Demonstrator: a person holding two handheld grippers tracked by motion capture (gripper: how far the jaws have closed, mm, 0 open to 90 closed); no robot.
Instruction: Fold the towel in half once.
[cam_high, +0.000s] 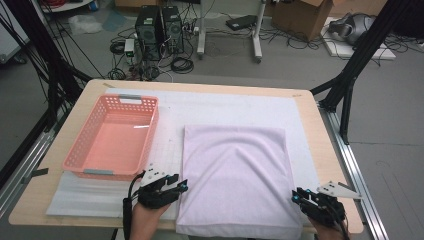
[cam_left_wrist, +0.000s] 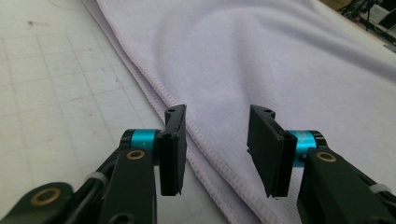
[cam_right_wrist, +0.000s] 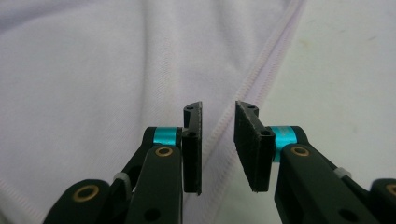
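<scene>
Worktop (cam_high: 65, 202): pale wood under one white foam mat (cam_high: 225, 105) | room: grey floor, two black computer towers (cam_high: 160, 30), cables, cardboard box (cam_high: 302, 17) | writing: none legible | one lilac towel (cam_high: 235, 175) folded mid-mat, one empty pink basket (cam_high: 115, 137) left | left gripper (cam_high: 181, 186), right gripper (cam_high: 296, 196): jaws spread at the towel's near side edges, pinching nothing.
</scene>
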